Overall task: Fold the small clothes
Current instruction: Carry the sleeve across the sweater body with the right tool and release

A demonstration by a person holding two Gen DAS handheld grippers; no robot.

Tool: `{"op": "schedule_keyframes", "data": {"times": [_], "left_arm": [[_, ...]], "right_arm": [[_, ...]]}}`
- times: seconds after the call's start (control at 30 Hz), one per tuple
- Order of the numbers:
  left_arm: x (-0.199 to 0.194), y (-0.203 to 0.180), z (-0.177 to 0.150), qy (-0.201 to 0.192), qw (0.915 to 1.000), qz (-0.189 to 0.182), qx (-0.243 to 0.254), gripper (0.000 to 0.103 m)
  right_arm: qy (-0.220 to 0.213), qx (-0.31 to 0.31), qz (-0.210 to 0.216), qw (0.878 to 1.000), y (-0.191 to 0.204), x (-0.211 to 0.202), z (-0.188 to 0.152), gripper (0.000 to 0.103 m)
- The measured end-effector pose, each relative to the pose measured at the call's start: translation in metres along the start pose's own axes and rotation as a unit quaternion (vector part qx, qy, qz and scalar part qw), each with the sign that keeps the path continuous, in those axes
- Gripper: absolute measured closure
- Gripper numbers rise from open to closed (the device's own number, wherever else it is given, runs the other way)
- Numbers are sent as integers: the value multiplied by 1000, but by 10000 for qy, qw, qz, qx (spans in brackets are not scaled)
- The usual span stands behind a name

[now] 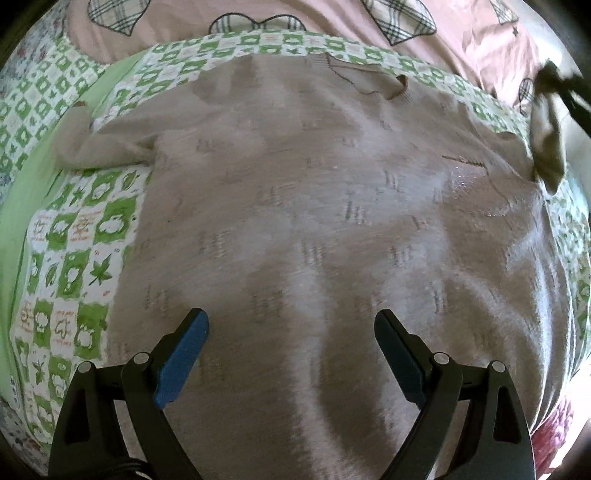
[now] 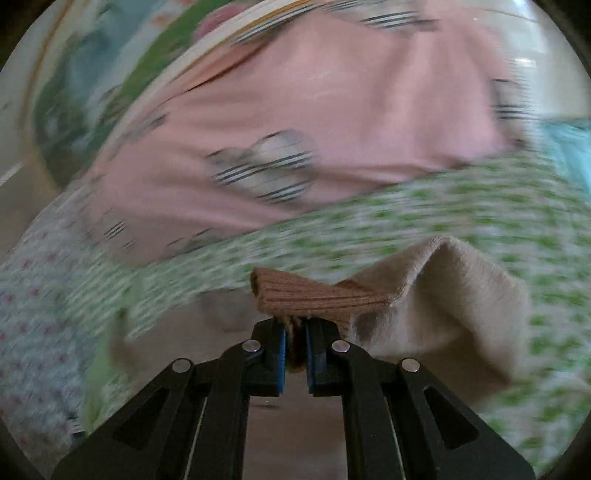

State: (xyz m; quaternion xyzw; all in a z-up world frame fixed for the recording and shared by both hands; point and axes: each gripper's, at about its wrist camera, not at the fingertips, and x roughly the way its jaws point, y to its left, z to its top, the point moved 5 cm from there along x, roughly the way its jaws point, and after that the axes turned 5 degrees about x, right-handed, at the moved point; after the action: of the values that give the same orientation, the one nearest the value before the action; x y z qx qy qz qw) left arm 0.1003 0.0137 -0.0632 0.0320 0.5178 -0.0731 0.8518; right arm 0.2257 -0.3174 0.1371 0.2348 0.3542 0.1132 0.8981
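- Left wrist view: the beige sweater (image 1: 332,229) is spread flat across the green-and-white patterned sheet (image 1: 70,266), neckline at the far end, one sleeve (image 1: 107,147) sticking out to the left; the left gripper (image 1: 291,325) hangs over the near part of the body with its blue-padded fingers (image 1: 184,358) spread wide, nothing between them; a pink blanket with plaid hearts (image 1: 258,14) lies beyond the sheet; far right, the other sleeve is lifted off the bed, and the right gripper is a dark blur there, so can't tell much from this side
- Right wrist view: pretty blurry; the right gripper (image 2: 295,336) is clamped tight on the brown ribbed cuff (image 2: 317,295), cuff sticking out past the tips; the beige sleeve fabric bunches up to the right of it, above the patterned sheet (image 2: 443,221); pink blanket (image 2: 332,110) behind
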Motion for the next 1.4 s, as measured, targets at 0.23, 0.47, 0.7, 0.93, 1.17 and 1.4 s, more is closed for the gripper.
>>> {"op": "schedule_keyframes", "data": {"times": [0.23, 0.47, 0.7, 0.93, 1.17, 1.4], "left_arm": [[1, 19, -4, 20, 9998, -4, -187, 11], [-1, 37, 1, -37, 9993, -64, -370, 11], [5, 41, 31, -156, 9967, -567, -558, 11], [42, 7, 109, -272, 9821, -1774, -565, 11], [89, -29, 165, -209, 9777, -2058, -350, 8], [81, -53, 176, -463, 9734, -2236, 181, 100]], "right_arm": [[793, -577, 1539, 9832, 134, 83, -32, 95], [1419, -617, 2062, 9662, 192, 163, -67, 101], [1595, -321, 1259, 9786, 153, 180, -84, 101], [1262, 296, 515, 9902, 62, 116, -91, 100], [1024, 838, 81, 9912, 3, 61, -118, 100], [759, 1384, -162, 9873, -34, 31, -133, 99]]}}
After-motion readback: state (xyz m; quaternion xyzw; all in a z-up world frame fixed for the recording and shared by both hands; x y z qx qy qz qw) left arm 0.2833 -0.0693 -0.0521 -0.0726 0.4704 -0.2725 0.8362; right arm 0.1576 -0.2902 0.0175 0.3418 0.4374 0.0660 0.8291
